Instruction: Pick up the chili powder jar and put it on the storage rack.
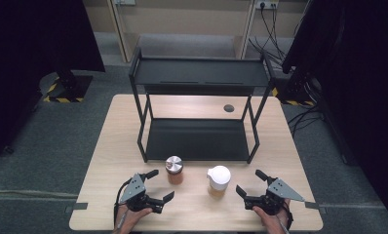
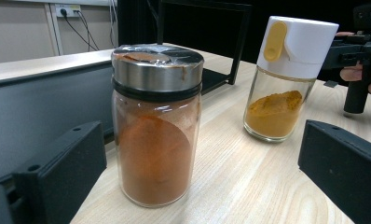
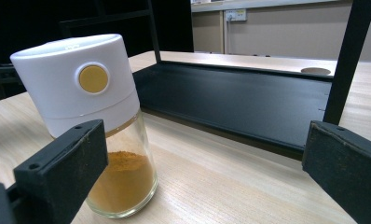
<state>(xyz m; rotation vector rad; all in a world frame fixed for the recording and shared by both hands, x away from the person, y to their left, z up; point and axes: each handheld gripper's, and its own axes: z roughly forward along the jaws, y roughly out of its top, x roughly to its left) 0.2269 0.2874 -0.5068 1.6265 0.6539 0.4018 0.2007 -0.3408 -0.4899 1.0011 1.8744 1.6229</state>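
Observation:
Two spice jars stand on the wooden table [image 1: 109,161] in front of a black two-tier rack [image 1: 197,139]. The left one is a glass jar with a metal lid [image 1: 174,169] [image 2: 155,130], full of reddish-brown powder. The right one is a glass jar with a white cap [image 1: 218,180] [image 2: 281,88] [image 3: 95,121], holding a little yellow powder. My left gripper [image 1: 162,184] [image 2: 200,186] is open just left of the metal-lid jar and points at it without touching. My right gripper [image 1: 249,181] [image 3: 197,182] is open to the right of the white-capped jar, apart from it.
The rack's lower shelf [image 3: 230,102] lies flat on the table behind the jars, and its upper shelf [image 1: 199,73] is bare. A round cable hole [image 1: 228,108] sits in the table behind the rack. Bare table lies around both jars.

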